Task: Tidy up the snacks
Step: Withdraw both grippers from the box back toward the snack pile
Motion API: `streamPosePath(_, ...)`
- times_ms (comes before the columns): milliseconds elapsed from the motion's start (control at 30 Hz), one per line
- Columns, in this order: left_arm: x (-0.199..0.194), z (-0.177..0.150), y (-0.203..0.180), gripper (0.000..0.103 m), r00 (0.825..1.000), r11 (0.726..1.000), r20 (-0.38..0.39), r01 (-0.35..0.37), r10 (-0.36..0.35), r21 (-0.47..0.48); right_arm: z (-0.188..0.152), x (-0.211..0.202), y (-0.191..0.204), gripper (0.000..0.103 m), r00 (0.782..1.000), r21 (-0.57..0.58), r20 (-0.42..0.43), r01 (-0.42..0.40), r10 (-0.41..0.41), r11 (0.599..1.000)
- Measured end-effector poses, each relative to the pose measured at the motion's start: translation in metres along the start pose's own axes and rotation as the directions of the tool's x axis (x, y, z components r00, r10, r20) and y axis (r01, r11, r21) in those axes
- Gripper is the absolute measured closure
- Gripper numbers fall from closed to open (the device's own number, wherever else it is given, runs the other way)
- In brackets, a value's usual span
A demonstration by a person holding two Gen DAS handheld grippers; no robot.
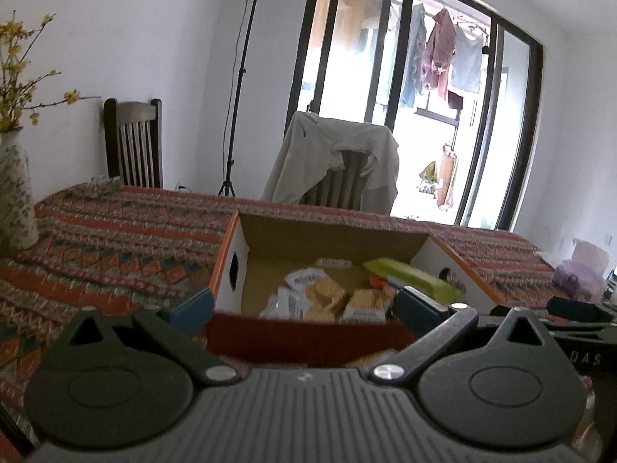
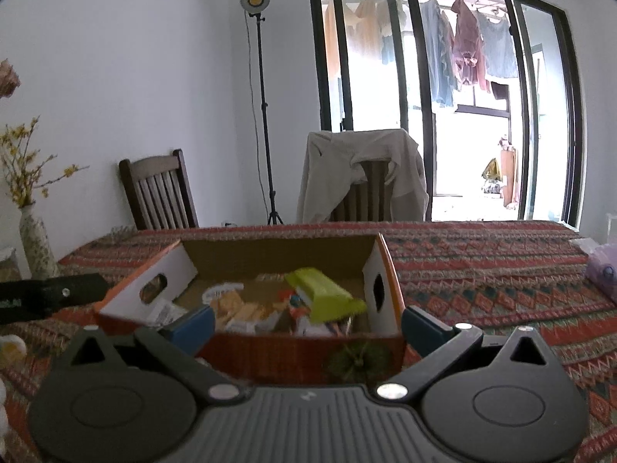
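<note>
Hovering both tools at the near edge of the cardboard box (image 2: 277,250), I have my left gripper (image 1: 304,303) spread wide with nothing between its blue pads, and my right gripper (image 2: 308,324) spread just as wide and equally empty. I judge they sit this way because the snacks are already in the box and I am lined up either to reach in for sorting or to take the box by its near wall.

The box sits on the patterned tablecloth (image 2: 482,281), its open top toward me, white end panels with dark oval hand holes on the left and right. Inside, a lime-green packet (image 2: 324,293) lies tilted against the right half, its far end higher, likely just dropped on the pile rather than laid flat. To its left lie cracker packs (image 2: 239,308) in clear wrappers, loosely heaped on the floor of the box. The snacks are bunched toward the near side, leaving the far floor bare.

As for writing, the wrappers carry print, but it is too blurred to read. On the black body of my other tool at the right edge of the left view I can make out "DAS", and no more. The near wall of the box shows a dark green printed motif (image 2: 360,360), with no legible words.
</note>
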State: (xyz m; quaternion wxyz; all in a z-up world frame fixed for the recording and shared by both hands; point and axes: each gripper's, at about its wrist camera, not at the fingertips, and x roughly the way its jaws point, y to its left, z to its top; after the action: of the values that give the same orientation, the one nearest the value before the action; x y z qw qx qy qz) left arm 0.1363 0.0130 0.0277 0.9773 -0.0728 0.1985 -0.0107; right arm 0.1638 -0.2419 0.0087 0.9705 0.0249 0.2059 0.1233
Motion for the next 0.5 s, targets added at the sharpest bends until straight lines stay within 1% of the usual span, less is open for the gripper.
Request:
streamPosePath(300, -0.042, -0.043, 0.012, 0.000, 0.998, 0.999, -0.051, -0.030, 0.029, -0.021, -0.036, -0.030, 0.004, 0.000, 0.998, -0.007, -0.066, -0.009, 0.009, 1.000)
streamPosePath(500, -0.060, -0.061, 0.021, 0.000, 0.996, 0.999, -0.077, -0.040, 0.037, -0.028, -0.062, -0.046, 0.008, 0.000, 0.993, -0.024, -0.120, -0.011, 0.008, 1.000)
